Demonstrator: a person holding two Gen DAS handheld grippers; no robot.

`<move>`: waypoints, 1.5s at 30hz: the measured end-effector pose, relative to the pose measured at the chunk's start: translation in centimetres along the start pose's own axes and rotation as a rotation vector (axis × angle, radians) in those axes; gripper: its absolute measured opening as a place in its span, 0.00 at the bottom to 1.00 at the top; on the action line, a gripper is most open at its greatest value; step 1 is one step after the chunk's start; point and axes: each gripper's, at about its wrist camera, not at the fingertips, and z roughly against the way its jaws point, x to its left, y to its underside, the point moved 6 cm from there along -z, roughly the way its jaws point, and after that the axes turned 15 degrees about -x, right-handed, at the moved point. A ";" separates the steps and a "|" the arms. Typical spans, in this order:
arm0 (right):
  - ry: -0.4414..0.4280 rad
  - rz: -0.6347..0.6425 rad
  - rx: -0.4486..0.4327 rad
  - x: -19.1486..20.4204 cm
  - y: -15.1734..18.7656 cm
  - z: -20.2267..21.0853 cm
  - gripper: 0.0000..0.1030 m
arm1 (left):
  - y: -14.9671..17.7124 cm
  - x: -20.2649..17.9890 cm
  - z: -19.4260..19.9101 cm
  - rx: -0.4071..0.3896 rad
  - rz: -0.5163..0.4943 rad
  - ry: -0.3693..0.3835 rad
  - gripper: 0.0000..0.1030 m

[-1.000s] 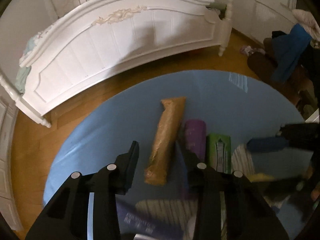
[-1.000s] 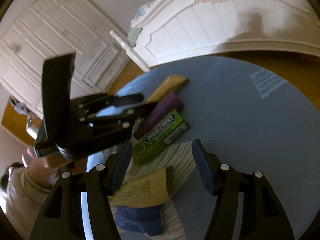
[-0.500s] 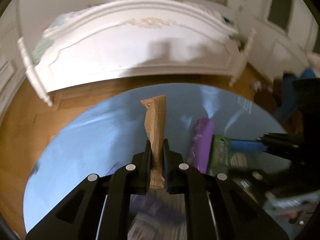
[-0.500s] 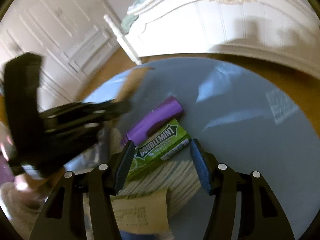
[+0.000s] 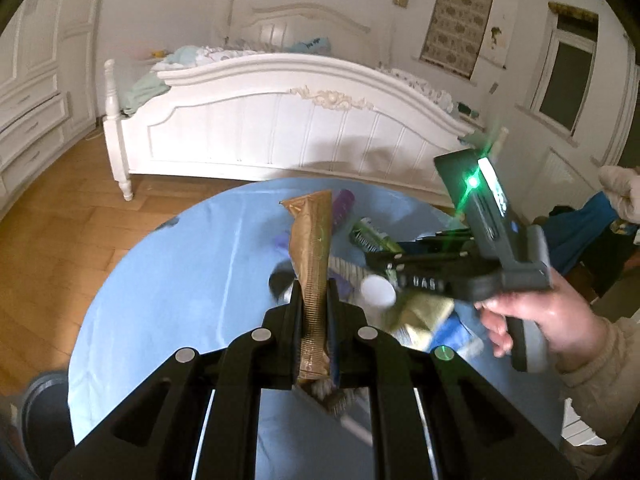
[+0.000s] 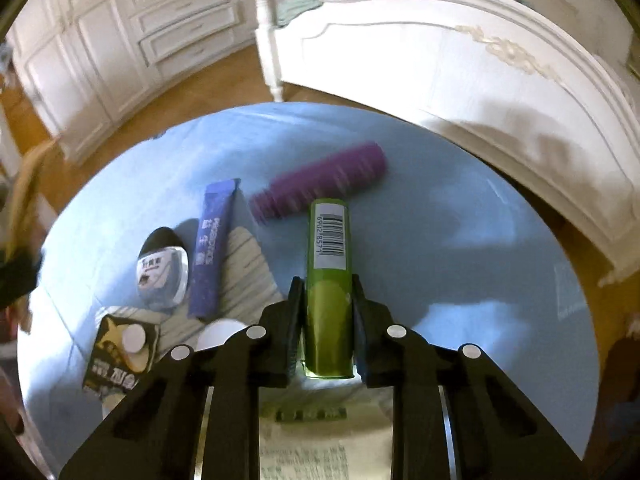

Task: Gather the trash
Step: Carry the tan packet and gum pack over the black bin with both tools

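My left gripper (image 5: 314, 286) is shut on a long brown wrapper (image 5: 312, 236) and holds it upright above the round blue table (image 5: 180, 280). In the right wrist view my right gripper (image 6: 328, 292) has its jaws closing, and the pads press on both sides of a green gum pack (image 6: 329, 248) with a barcode label. A purple wrapper (image 6: 320, 188) lies just beyond that pack. In the left wrist view a hand (image 5: 528, 316) carries the right gripper over the litter pile.
A blue sachet (image 6: 212, 256), a black-and-white pouch (image 6: 162, 268), a black carton (image 6: 120, 356), striped paper (image 6: 244, 272) and a printed sheet (image 6: 304, 440) lie on the table. A white bed footboard (image 5: 280, 128) stands beyond it. A grey rounded object (image 5: 40, 412) sits low left.
The left gripper shut on the brown wrapper and lifted it off the table, swinging left. The right gripper moved forward over the green pack and closed its jaws onto it.
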 end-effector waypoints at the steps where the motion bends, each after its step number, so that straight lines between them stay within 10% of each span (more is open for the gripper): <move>1: -0.029 -0.048 -0.009 -0.3 0.2 0.2 0.22 | 0.2 0.3 0.9 -0.011 0.017 0.000 0.10; 13: -0.306 -0.338 -0.156 1.0 1.5 9.0 0.22 | 3.8 2.9 8.1 -0.084 0.144 -0.039 0.11; 31: -0.608 0.026 0.003 28.3 2.8 10.5 0.22 | 11.1 17.6 22.5 -0.147 0.318 -0.371 0.11; 45: -0.527 0.318 0.148 41.2 6.8 3.7 0.22 | 16.3 23.0 22.0 -0.076 0.449 -0.387 0.11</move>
